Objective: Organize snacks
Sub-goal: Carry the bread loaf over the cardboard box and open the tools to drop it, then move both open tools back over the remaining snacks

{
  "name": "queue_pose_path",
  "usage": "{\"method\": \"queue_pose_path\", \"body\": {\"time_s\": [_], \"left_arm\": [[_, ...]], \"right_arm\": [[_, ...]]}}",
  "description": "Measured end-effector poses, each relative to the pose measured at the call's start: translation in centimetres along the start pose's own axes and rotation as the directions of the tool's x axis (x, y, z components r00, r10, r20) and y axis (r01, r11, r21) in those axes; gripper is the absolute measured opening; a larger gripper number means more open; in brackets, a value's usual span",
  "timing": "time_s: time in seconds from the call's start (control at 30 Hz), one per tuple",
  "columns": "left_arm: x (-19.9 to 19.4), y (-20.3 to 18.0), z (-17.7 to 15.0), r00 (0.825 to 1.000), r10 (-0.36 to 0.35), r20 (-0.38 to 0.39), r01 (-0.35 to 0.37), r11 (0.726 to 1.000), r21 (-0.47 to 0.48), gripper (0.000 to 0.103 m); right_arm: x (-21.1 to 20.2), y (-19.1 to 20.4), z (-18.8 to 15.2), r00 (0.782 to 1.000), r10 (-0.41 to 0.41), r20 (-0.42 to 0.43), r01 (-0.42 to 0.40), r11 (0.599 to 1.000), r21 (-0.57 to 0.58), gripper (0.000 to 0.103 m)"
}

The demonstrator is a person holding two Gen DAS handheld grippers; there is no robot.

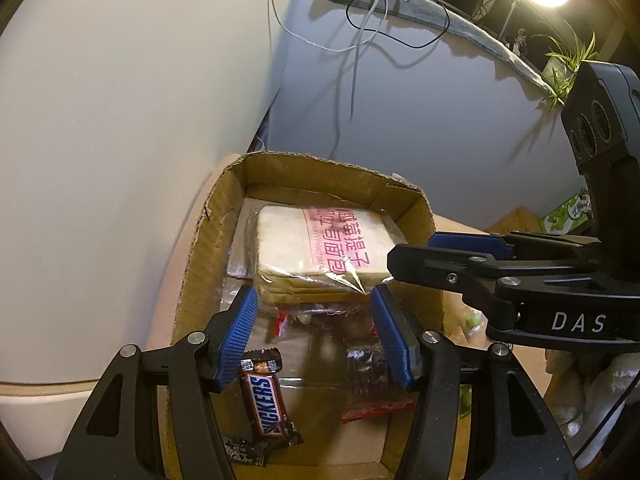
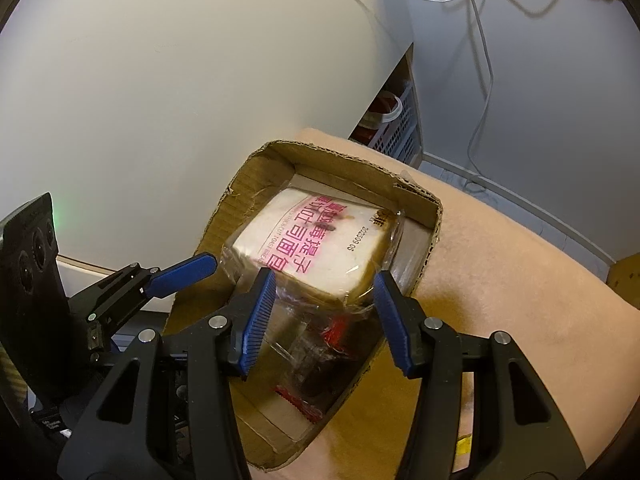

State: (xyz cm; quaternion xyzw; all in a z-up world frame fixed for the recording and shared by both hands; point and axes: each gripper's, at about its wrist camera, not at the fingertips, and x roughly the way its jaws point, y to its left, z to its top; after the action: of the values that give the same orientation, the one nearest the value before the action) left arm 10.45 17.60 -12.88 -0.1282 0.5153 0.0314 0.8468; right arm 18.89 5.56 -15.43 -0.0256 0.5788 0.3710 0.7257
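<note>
An open cardboard box (image 1: pixel 192 264) sits on a tan padded surface (image 2: pixel 520 280), close to a pale wall. Inside, toward the far end, lies a bag of sliced toast bread (image 1: pixel 320 252) in clear plastic with pink print on top. Nearer, on the box floor, lie a Snickers bar (image 1: pixel 266 404) at the left and a clear packet with red edges (image 1: pixel 372 392) at the right, its contents dark and hard to make out. The left gripper (image 1: pixel 314 332) hovers over the near half of the box, its blue-padded jaws about half open with nothing clamped between them; the bread's near edge sits just beyond the fingertips. The right gripper (image 2: pixel 324 316) comes in from the right side, likewise about half open and empty, its blue pads standing on either side of the bread's near corner in the right wrist view; whether they touch the wrapper cannot be told. White and black cables (image 1: pixel 360 20) hang down the wall behind.
</note>
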Motion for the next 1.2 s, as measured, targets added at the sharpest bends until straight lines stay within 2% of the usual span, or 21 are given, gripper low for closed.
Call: {"method": "queue_pose_path", "body": {"time_s": [0.3, 0.57, 0.73, 0.9, 1.13, 1.2], "left_arm": [[-1.4, -1.1, -0.3, 1.000, 0.011, 0.027, -0.012, 1.000, 0.018, 0.057], [-3.2, -3.8, -1.3, 0.998, -0.025, 0.054, 0.022, 0.998, 0.058, 0.057], [-3.8, -6.0, -2.5, 0.997, -0.056, 0.053, 0.051, 0.995, 0.089, 0.057], [-3.3, -8.8, -4.2, 0.996, -0.089, 0.020, 0.086, 0.988, 0.128, 0.057], [-1.9, -12.1, -6.7, 0.991, -0.126, -0.045, 0.132, 0.978, 0.159, 0.057], [-1.2, -13.1, -7.4, 0.989, -0.131, -0.071, 0.141, 0.975, 0.172, 0.054]], "right_arm": [[-1.8, -0.4, -0.6, 0.999, -0.012, 0.029, 0.012, 1.000, -0.003, 0.054], [-5.3, -1.8, -3.0, 0.996, -0.056, 0.069, 0.057, 0.998, -0.016, 0.054], [-7.9, -4.3, -5.9, 0.993, -0.088, 0.082, 0.087, 0.996, 0.014, 0.054], [-9.8, -6.8, -9.5, 0.988, -0.132, 0.077, 0.129, 0.991, 0.045, 0.054], [-10.4, -9.8, -14.9, 0.978, -0.207, 0.022, 0.205, 0.977, 0.066, 0.054], [-10.2, -10.4, -16.5, 0.975, -0.222, 0.001, 0.221, 0.973, 0.070, 0.054]]}}
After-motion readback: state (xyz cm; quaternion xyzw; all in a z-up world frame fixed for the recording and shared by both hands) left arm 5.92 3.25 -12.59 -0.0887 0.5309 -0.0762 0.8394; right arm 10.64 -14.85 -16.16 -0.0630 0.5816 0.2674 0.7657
